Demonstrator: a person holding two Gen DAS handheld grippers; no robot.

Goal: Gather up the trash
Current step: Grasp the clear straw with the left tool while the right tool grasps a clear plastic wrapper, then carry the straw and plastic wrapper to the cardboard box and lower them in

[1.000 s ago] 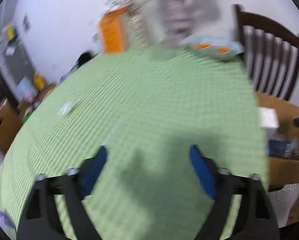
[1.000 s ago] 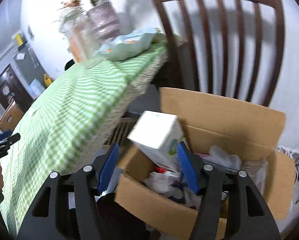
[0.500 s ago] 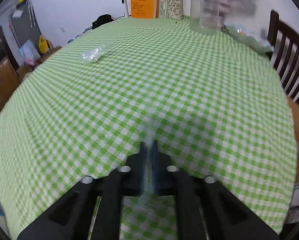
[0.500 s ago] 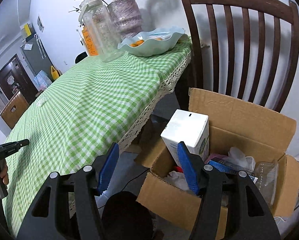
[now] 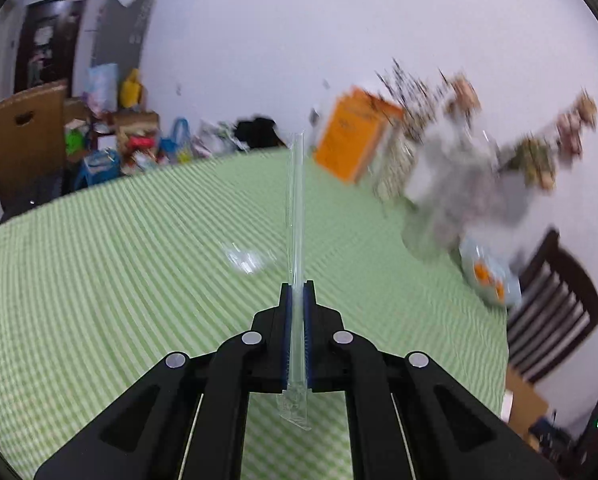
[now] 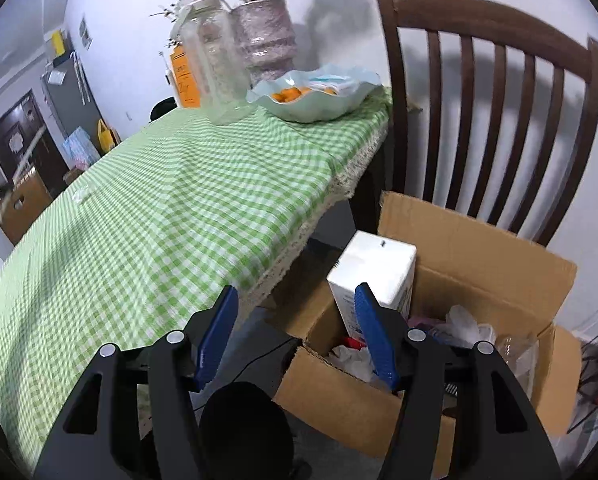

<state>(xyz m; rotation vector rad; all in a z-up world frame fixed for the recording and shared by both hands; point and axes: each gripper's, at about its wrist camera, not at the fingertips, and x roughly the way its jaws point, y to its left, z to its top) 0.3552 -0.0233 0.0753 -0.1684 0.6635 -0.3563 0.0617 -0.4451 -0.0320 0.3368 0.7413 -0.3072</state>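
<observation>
The left gripper (image 5: 297, 292) has its blue-padded fingers (image 5: 286, 320) pressed together on a clear plastic straw wrapper (image 5: 296, 208), which stands up from between the pads and also sticks out behind them. Beyond the fingertips and slightly to their left, a crumpled piece of clear plastic (image 5: 247, 259) lies on the green checked tabletop (image 5: 139, 264). Farther ahead and to the right of the fingers, an orange box (image 5: 353, 138), a glass jar (image 5: 447, 196) and a pale blue bowl (image 5: 489, 274) appear blurred. The right gripper (image 6: 295, 300) has its fingers (image 6: 373, 338) apart with nothing between them. It hangs off the tabletop's edge (image 6: 315, 216), and the right finger overlaps a white carton (image 6: 373, 270) standing upright in an open cardboard box (image 6: 479, 248). The box, ahead and to the right of the fingers, also holds crumpled white paper (image 6: 465, 320) and clear plastic (image 6: 517, 350). A dark wooden chair (image 6: 495, 92) stands behind the box.
</observation>
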